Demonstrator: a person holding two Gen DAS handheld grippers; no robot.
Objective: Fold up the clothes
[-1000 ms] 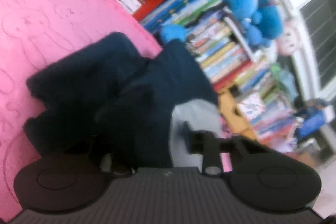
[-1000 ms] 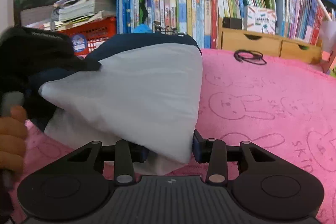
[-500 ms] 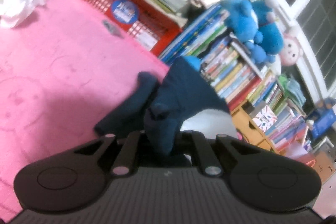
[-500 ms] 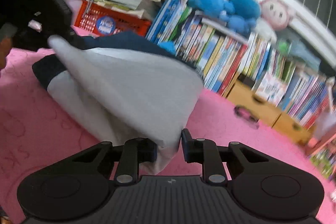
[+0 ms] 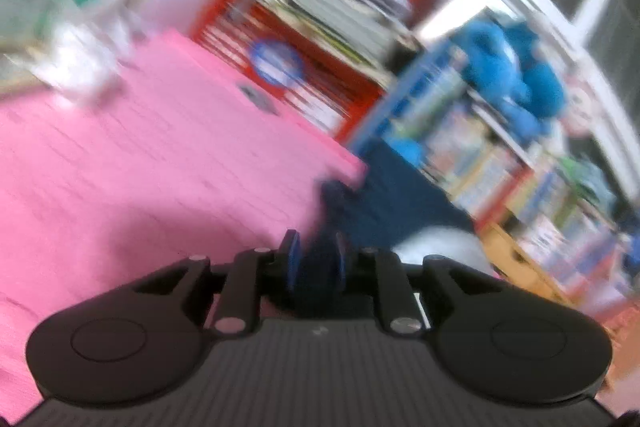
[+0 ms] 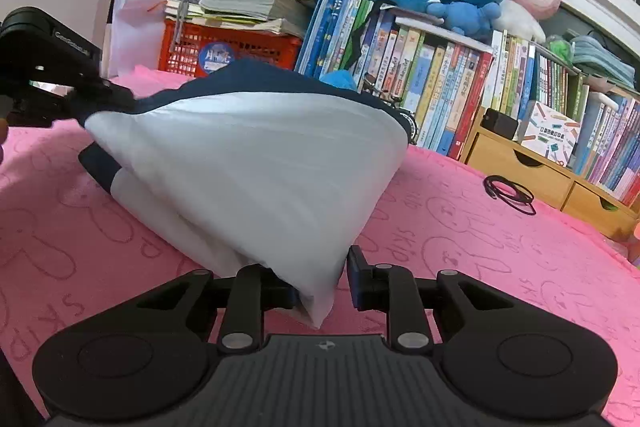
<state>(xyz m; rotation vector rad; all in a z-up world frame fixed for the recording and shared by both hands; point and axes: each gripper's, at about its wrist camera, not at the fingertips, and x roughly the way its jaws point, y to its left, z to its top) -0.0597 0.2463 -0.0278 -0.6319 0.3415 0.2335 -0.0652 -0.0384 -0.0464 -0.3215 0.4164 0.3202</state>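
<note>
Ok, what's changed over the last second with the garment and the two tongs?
The left tongs, open around the navy part a second ago, have closed on it. The right tongs have narrowed around the white corner of the garment, though a gap shows beside one pad. The garment's raised side has swung across the pink cloth. Unchanged: books, plush toys and the black cable.

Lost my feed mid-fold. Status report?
Left gripper shut on navy end. Right gripper shut on white corner. Garment lifted over pink cloth. Black cable lies clear.

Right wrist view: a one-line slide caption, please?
White-and-navy fabric garment held in the right gripper, lifted over the pink bunny-print cloth.
</note>
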